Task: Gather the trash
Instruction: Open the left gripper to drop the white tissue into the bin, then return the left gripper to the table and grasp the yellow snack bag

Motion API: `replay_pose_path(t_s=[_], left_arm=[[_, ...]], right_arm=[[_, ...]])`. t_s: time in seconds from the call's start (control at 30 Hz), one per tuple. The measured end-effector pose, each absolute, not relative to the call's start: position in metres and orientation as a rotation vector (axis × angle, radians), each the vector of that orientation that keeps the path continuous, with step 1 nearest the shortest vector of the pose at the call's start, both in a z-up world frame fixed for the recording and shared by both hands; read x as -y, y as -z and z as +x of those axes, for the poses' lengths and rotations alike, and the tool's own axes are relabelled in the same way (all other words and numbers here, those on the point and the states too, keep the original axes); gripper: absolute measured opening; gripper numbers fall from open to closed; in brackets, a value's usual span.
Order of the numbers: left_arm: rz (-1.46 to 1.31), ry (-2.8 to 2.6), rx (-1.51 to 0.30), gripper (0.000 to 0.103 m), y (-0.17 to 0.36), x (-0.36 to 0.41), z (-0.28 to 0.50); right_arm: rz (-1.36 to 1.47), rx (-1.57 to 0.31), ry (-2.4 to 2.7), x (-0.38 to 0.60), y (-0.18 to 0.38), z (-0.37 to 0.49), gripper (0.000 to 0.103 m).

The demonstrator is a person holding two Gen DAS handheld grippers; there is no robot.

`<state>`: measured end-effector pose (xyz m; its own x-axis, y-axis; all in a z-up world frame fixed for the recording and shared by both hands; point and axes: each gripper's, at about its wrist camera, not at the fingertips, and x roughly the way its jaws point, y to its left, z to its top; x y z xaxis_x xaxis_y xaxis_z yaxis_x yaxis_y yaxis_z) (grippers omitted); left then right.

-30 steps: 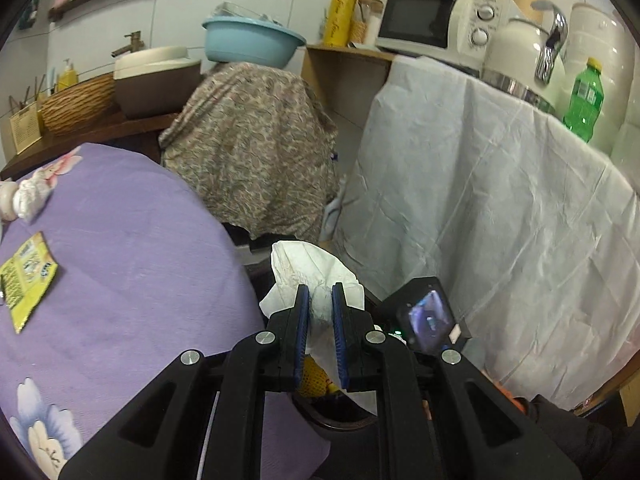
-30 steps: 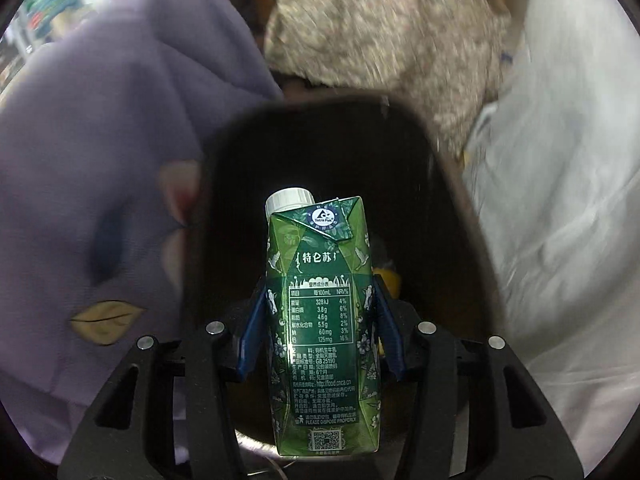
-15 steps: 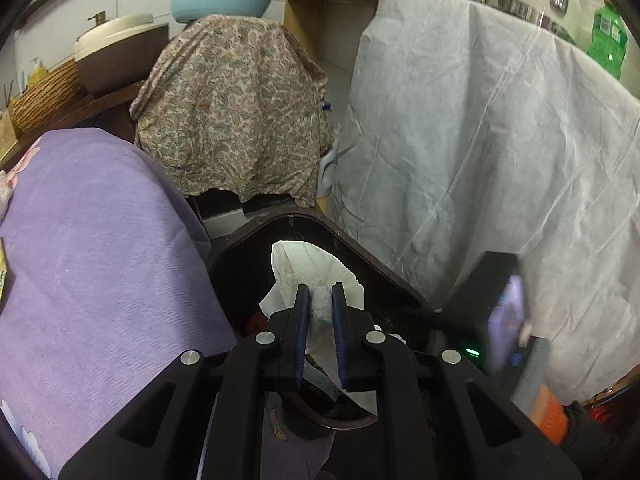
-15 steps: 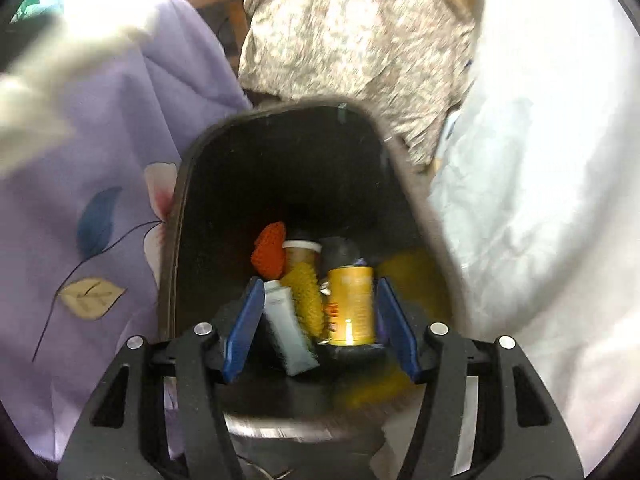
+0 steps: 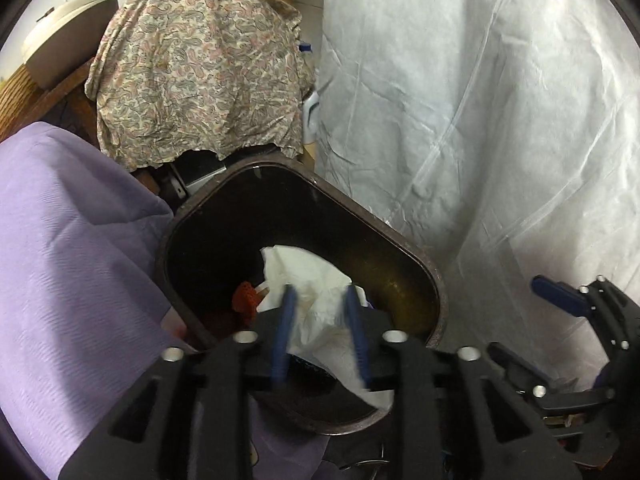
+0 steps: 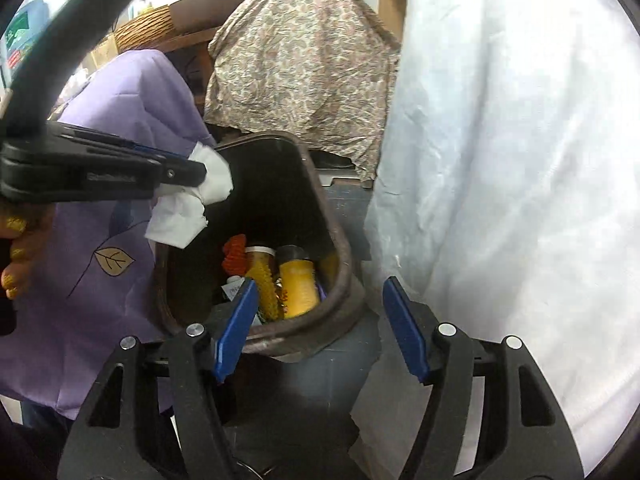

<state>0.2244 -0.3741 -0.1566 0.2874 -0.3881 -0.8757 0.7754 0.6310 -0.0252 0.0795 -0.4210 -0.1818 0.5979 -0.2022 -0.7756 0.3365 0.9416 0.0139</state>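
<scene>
Crumpled white tissue (image 5: 316, 280) hung over the open mouth of the dark brown bin (image 5: 404, 244), orange-capped yellow bottle (image 6: 298, 284), orange mesh wad (image 6: 235, 256) and other containers lying at its bottom

You see a crumpled white paper tissue (image 5: 308, 280) above a glossy dark plastic bin (image 5: 400, 248); beside it a matt lilac cloth (image 5: 72, 260), a wrinkled white sheet (image 5: 460, 100) and paisley fabric (image 5: 200, 80).

white drape (image 5: 460, 92), paisley cover (image 5: 200, 68), lilac tablecloth (image 5: 68, 248)
</scene>
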Motion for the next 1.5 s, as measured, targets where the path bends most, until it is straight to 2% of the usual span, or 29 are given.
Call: replay_pose_path(t_s=[0.07,0.13,0.47,0.77,1.3,1.33,1.4,1.5], left_arm=[[0.459,0.810,-0.993,0.059,0.158,0.375,0.222],[0.466,0.816,-0.984,0.063,0.157,0.375,0.219],[0.363,0.831,-0.855,0.073,0.106,0.352,0.210],[0.273,0.759,-0.718,0.079,0.060,0.279,0.197],[0.123,0.300,-0.641,0.079,0.043,0.084,0.237],[0.108,0.272,-0.644,0.078,0.043,0.074,0.244],[0.078,0.206,-0.651,0.066,0.045,0.052,0.262],[0.046,0.159,-0.693,0.055,0.054,0.028,0.292]], right_arm=[[0.178,-0.871,0.315,0.422,0.181,0.075,0.067],[0.178,-0.867,0.320,0.422,0.180,0.075,0.068],[0.153,-0.846,0.302,0.411,0.174,0.083,0.069],[0.175,-0.777,0.175,0.382,0.149,0.110,0.072],[-0.006,-0.682,-0.208,0.248,0.082,0.198,0.074],[-0.015,-0.677,-0.223,0.240,0.079,0.200,0.074],[-0.036,-0.670,-0.245,0.227,0.074,0.201,0.074],[-0.062,-0.666,-0.267,0.216,0.069,0.204,0.074]])
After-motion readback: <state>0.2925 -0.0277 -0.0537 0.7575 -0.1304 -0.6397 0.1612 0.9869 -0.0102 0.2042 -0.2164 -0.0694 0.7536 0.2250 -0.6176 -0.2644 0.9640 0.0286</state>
